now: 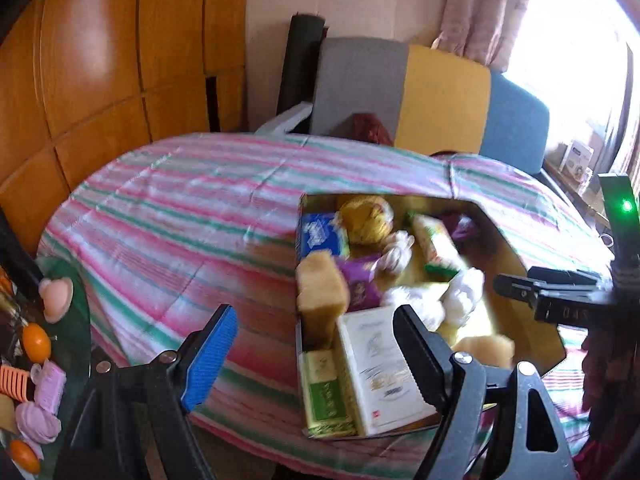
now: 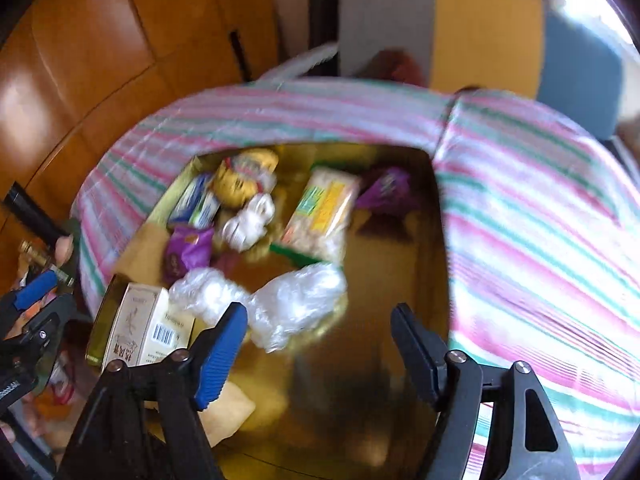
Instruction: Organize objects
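Note:
An open box with a gold lining (image 1: 532, 320) sits on the striped cloth and holds several things. Among them are a white carton (image 1: 380, 364), a green pack (image 1: 324, 392), a yellow sponge (image 1: 320, 288), a purple packet (image 1: 360, 284), a blue packet (image 1: 320, 232) and a cracker pack (image 2: 320, 208). My right gripper (image 2: 320, 310) hovers open over the box (image 2: 400, 280), just above a crumpled clear plastic bag (image 2: 296, 300) that its pads do not touch. My left gripper (image 1: 316, 312) is open and empty at the box's near left corner.
The striped pink and green cloth (image 1: 180, 208) surrounds the box. A green glass table (image 1: 80, 320) at the left carries orange balls, pink clips and other small items. A wooden wardrobe (image 1: 100, 60) and grey, yellow and blue cushions (image 1: 440, 100) stand behind.

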